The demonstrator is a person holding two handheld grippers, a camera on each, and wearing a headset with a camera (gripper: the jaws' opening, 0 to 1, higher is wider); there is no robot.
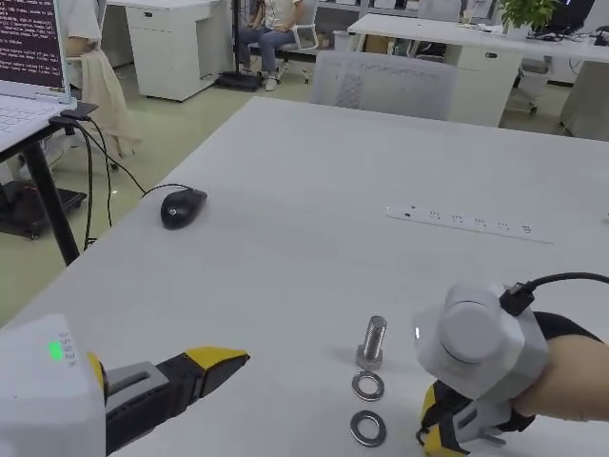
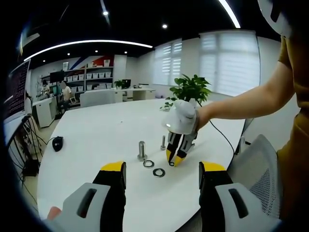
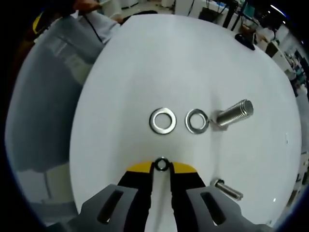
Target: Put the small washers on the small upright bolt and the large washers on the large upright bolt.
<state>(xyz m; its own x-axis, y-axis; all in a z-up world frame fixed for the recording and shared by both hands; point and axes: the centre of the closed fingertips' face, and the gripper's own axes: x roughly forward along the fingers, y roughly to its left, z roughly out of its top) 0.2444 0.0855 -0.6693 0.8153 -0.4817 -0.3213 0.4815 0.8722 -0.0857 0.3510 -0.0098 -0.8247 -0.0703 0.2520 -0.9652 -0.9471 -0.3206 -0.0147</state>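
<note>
Your left gripper (image 2: pixel 163 180) is hovering at the near edge of the tabletop (image 1: pixel 314 181), its fingers (image 2: pixel 113 176) standing wide apart and holding nothing. Your right gripper (image 3: pixel 161 170) is pinching a small washer (image 3: pixel 161 159) between narrowed fingertips, low over the tabletop.

In the right gripper view, the first large washer (image 3: pixel 162 120) is lying flat at twelve o'clock from the pinched one. The second large washer (image 3: pixel 197 121) is lying at one o'clock, just beside the base of the large bolt (image 3: pixel 235 112). The small bolt (image 3: pixel 228 189) is standing at four o'clock, near the right gripper's fingers.

In the head view, a mouse (image 1: pixel 183 206) is sitting at ten o'clock from the large bolt, and a power strip (image 1: pixel 466 221) is lying at one o'clock, both well apart from it.
</note>
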